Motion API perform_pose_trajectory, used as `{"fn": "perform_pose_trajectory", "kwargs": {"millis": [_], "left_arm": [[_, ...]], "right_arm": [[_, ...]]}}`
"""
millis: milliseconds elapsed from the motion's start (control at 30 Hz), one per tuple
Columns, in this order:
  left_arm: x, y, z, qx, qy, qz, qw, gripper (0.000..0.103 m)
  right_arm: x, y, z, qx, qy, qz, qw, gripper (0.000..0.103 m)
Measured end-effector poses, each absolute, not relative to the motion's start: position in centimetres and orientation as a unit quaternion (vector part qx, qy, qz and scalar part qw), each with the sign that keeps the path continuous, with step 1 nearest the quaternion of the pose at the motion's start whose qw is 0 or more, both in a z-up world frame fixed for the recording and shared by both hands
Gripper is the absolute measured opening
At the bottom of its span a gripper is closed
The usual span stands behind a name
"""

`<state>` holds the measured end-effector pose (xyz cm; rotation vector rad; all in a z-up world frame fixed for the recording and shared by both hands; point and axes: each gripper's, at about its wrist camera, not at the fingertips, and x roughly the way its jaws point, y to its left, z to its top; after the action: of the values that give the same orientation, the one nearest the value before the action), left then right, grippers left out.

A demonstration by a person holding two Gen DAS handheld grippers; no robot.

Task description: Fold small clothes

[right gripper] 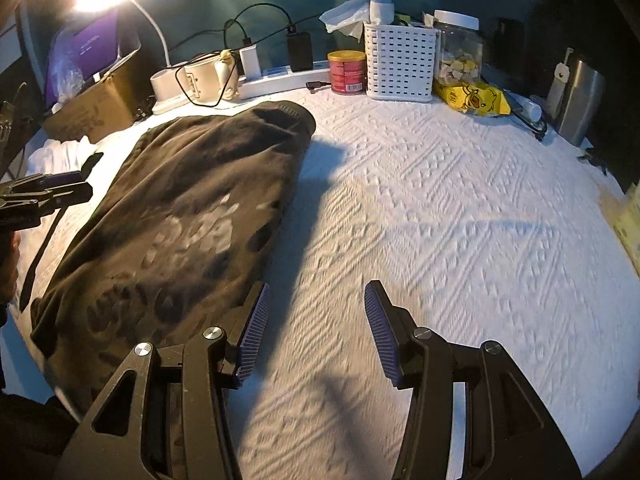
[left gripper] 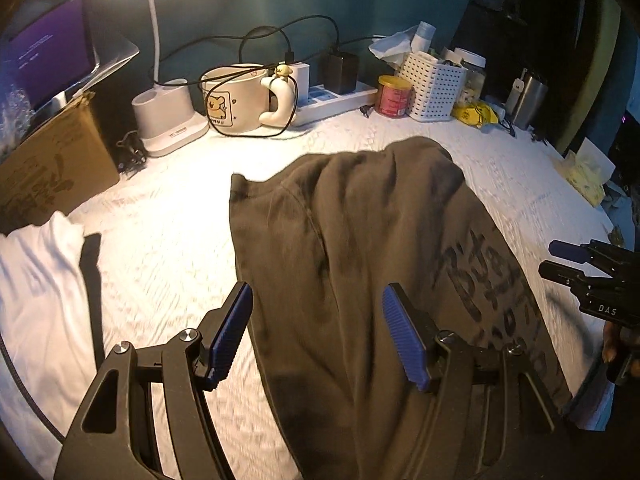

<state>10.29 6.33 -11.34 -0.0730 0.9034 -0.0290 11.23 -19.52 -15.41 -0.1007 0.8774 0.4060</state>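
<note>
A dark olive-brown garment (left gripper: pixel 360 240) with printed lettering lies folded lengthwise on the white textured bedspread (left gripper: pixel 168 232). My left gripper (left gripper: pixel 318 338) hovers open over the garment's near left part, and its blue pads (left gripper: pixel 232 336) pinch nothing. In the right wrist view the same garment (right gripper: pixel 180 208) lies to the left. My right gripper (right gripper: pixel 318 336) stands open over bare bedspread (right gripper: pixel 460 220) just right of the garment's edge, with nothing between its fingers. Each gripper shows at the other view's edge: the right gripper (left gripper: pixel 568 260) and the left gripper (right gripper: pixel 60 186).
A white garment (left gripper: pixel 36 280) lies at the left beside a cardboard box (left gripper: pixel 52 164). Along the back stand a lamp base (left gripper: pixel 164 116), a mug (left gripper: pixel 236 96), a power strip (left gripper: pixel 340 100), a red can (right gripper: pixel 346 72), a white basket (right gripper: pixel 400 62), a jar (right gripper: pixel 458 48), a yellow packet (right gripper: pixel 472 98) and a metal cup (right gripper: pixel 580 100).
</note>
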Motion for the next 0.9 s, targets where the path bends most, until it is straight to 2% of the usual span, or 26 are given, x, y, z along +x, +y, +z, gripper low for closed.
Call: {"fn": "perform_pose_trajectory", "kwargs": {"millis": [600, 667, 700, 800, 833, 900], "left_arm": [[16.6, 9.3, -13.6, -0.079, 0.419, -0.03, 0.904, 0.066], [17.1, 9.3, -13.6, -0.081, 0.412, -0.048, 0.906, 0.057], [17.5, 9.2, -13.7, -0.079, 0.413, -0.054, 0.905, 0.049], [18.3, 8.7, -14.0, -0.069, 0.417, -0.072, 0.903, 0.013], [18.4, 8.6, -14.0, -0.069, 0.418, -0.075, 0.903, 0.007], [18.4, 8.8, -14.0, -0.07, 0.414, -0.071, 0.905, 0.006]], "right_arm": [[18.9, -18.5, -15.0, -0.039, 0.413, 0.203, 0.887, 0.052], [20.0, -18.6, -14.8, -0.032, 0.412, 0.202, 0.888, 0.052], [20.5, -18.6, -14.7, -0.029, 0.411, 0.201, 0.889, 0.052], [22.1, -18.6, -14.3, -0.011, 0.409, 0.202, 0.89, 0.052], [22.7, -18.5, -14.2, -0.002, 0.41, 0.205, 0.889, 0.052], [23.8, -18.2, -14.0, 0.014, 0.413, 0.216, 0.885, 0.052]]}}
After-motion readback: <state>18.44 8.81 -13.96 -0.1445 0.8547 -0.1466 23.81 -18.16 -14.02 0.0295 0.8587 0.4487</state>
